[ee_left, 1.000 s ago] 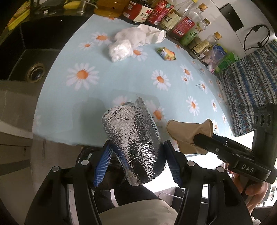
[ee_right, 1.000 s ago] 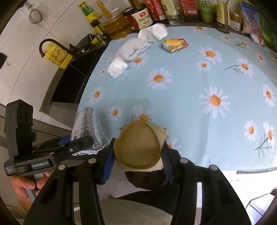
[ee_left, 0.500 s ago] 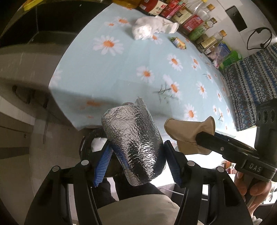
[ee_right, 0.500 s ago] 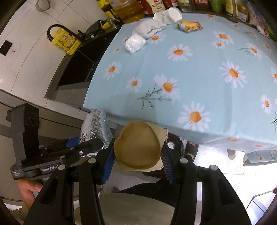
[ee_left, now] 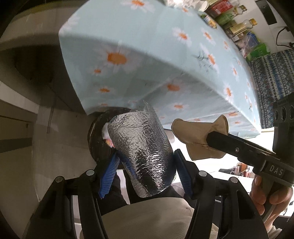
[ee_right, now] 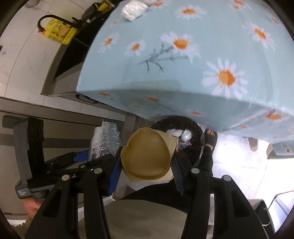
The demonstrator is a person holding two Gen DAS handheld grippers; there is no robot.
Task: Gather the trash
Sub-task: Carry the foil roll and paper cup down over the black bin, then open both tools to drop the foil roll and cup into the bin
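Observation:
My left gripper (ee_left: pixel 145 169) is shut on a crumpled silver foil wrapper (ee_left: pixel 141 154); the wrapper also shows in the right wrist view (ee_right: pixel 103 141). My right gripper (ee_right: pixel 147 165) is shut on a tan paper cup liner (ee_right: pixel 147 156), which shows from the side in the left wrist view (ee_left: pixel 198 136). Both are held below the table edge, just above a black trash bin (ee_right: pixel 194 128) on the floor; its rim also shows in the left wrist view (ee_left: pixel 95 132). The bin holds white crumpled trash (ee_right: pixel 176 133).
The table with a blue daisy cloth (ee_right: pixel 183 64) overhangs the bin. A white wad (ee_right: pixel 134 10) lies at its far side. Bottles and packets (ee_left: pixel 229 20) line the back. A sink counter with a yellow box (ee_right: pixel 58 31) stands left. A sandalled foot (ee_right: pixel 211 137) is beside the bin.
Both grippers have dropped below the table edge with their trash. The tabletop has slid up and away, and the black bin has come into view beneath them.

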